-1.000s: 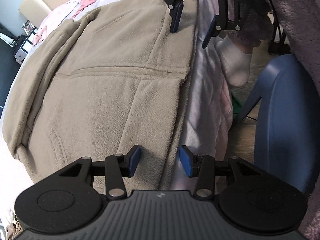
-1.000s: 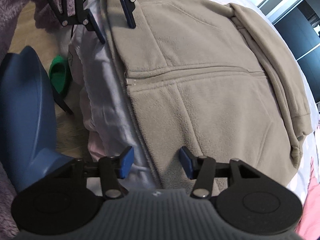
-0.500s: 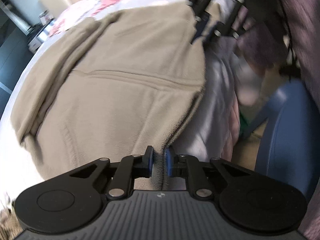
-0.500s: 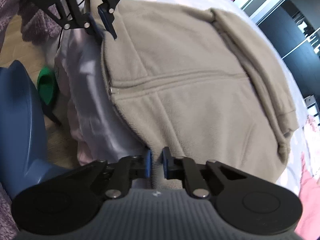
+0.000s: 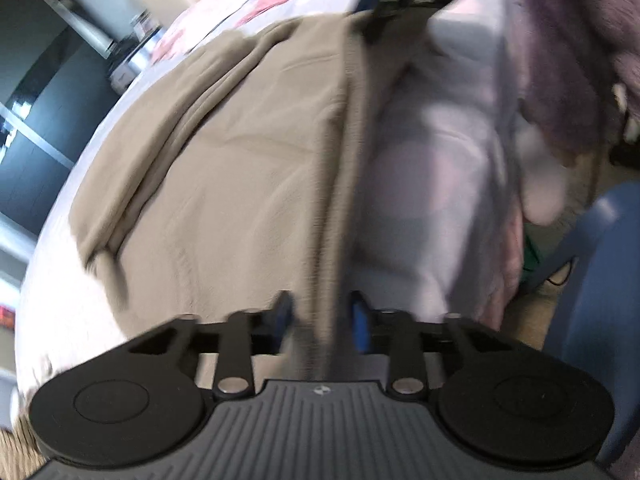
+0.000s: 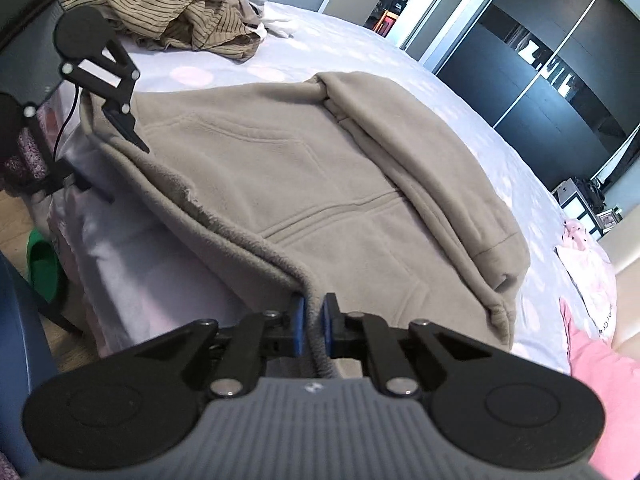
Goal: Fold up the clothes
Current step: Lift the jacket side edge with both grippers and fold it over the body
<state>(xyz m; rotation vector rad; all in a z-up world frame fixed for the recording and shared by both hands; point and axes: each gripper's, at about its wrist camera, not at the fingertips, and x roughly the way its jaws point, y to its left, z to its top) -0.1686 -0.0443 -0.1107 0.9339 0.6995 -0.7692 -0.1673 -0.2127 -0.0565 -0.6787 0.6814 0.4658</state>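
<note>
Spread across a pale lilac bed (image 6: 360,60), the beige fleece jacket (image 6: 320,184) is lying flat with one sleeve folded over its body, its near edge running along the side of the bed. Both tongs are angling downward at that edge. The right tongs (image 6: 311,322) are clamping the fleece hem between their blue pads, the jaws having just been closing on it, and the cloth is rising in a ridge toward them. The left tongs (image 5: 320,316) are gripping the same edge farther along; their picture is blurred, the fleece is passing between the pads, and the jaws have just been easing a little wider while the cloth sits in them. In the right wrist view the left tongs (image 6: 120,160) are showing at the far corner of the jacket, pinching its lifted rim.

Around the jacket, a striped brown garment (image 6: 172,8) is lying crumpled near the far side of the bed, well apart. Pink cloth (image 6: 600,372) is lying at the right. Beside the bed a blue chair (image 5: 600,280) is standing on the floor, with a green thing (image 6: 42,264) near it. Dark wardrobe doors (image 6: 560,60) are lining the background.
</note>
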